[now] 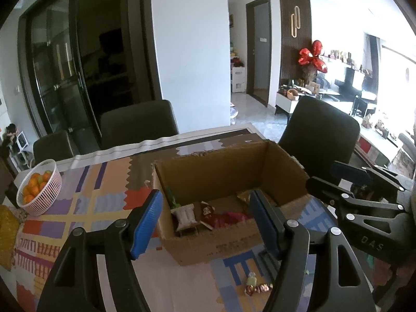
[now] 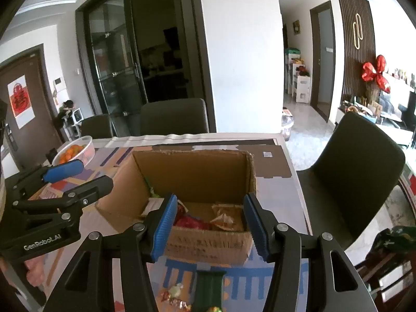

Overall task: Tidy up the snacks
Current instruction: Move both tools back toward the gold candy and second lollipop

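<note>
Worktop: a dining surface under a patchwork-patterned mat of orange, blue, purple and cream blocks, with dark upholstered chairs along its far and right sides.

Open brown cardboard box: upright in the middle of the worktop, flaps torn off, directly ahead of both my grippers. Inside lie the snacks: a crumpled red packet, a small white-and-cream packet standing against the left wall, a green wrapper behind it, and a pale orange-printed bag to the right (labels too blurred to read).

My left gripper: blue-padded jaws standing apart, nothing between them, hovering at the box's near edge.

My right gripper: blue-padded jaws likewise parted and empty, aimed down into the box.

White slatted plastic basket: on the worktop's far left, well apart from the box, filled with oranges.

Loose wrapped sweets: a small cluster on the mat, just in front of the box; beside them a dark green packet lies below my right jaws.
</note>
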A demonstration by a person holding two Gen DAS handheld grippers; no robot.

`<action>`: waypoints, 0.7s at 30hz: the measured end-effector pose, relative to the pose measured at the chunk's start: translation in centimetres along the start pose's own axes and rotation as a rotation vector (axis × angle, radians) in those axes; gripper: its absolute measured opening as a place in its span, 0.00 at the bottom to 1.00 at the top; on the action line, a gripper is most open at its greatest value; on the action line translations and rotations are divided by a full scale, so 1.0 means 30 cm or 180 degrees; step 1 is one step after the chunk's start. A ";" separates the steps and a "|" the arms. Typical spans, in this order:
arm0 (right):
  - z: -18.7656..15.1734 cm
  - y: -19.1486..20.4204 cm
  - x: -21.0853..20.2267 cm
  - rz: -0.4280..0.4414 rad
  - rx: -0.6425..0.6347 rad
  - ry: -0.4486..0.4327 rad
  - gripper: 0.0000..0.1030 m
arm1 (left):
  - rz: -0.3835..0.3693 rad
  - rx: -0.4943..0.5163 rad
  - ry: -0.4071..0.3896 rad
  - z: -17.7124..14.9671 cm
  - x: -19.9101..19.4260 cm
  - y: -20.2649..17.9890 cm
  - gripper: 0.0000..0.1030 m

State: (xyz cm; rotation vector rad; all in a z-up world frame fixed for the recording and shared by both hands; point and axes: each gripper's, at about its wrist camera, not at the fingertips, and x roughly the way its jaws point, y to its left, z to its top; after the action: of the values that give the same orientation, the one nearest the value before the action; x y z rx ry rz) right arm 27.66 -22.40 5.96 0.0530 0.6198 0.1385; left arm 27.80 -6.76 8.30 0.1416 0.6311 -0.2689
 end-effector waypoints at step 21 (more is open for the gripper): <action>-0.206 0.012 -0.140 -0.0046 -0.0362 0.0198 0.53 | -0.0276 0.0349 0.0225 -0.222 -0.085 -0.138 0.67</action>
State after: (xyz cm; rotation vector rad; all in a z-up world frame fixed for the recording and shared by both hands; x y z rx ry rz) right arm 20.63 -22.60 3.40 -0.0659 0.6732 0.1618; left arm 20.87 -8.78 4.30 0.2303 0.6939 -0.3838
